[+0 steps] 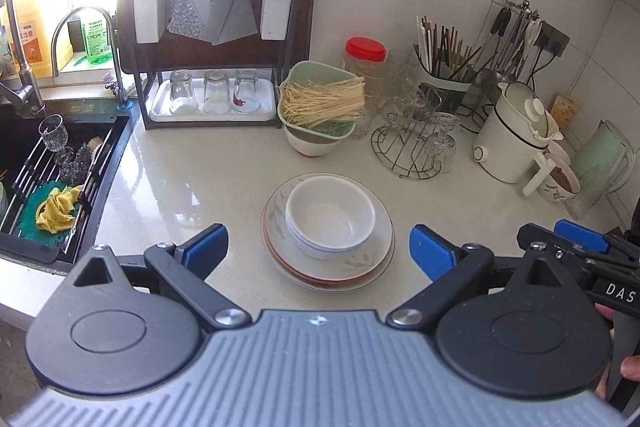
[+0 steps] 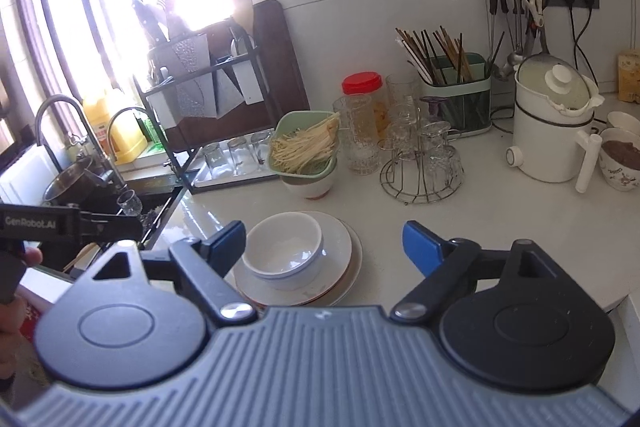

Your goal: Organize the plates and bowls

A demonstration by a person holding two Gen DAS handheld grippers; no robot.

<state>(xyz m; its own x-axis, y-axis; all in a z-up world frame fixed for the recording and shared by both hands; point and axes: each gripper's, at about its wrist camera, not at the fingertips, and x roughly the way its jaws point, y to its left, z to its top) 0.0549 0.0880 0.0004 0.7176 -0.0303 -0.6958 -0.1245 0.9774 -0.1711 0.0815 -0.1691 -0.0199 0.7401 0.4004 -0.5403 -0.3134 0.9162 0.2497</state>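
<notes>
White bowls (image 1: 331, 217) sit nested on the stacked plates (image 1: 360, 261). Behind that stack, a green basket (image 1: 320, 99) of pale noodles (image 1: 324, 101) rests on another bowl (image 1: 314, 145). Left gripper (image 1: 319, 247) and right gripper (image 2: 324, 247) both stand spread, empty.

You are looking at few legible markings. In the left wrist view, white letters "DAS" are showing on the black body of the right gripper (image 1: 582, 241) at the frame's right edge, cut off there. In the right wrist view, "GenRobot.AI" is reading in pale letters on the black side of the left gripper (image 2: 76, 225). The green bottle (image 1: 95, 37) and the yellow container (image 1: 28, 39) by the window are carrying printed labels, too small to read.
</notes>
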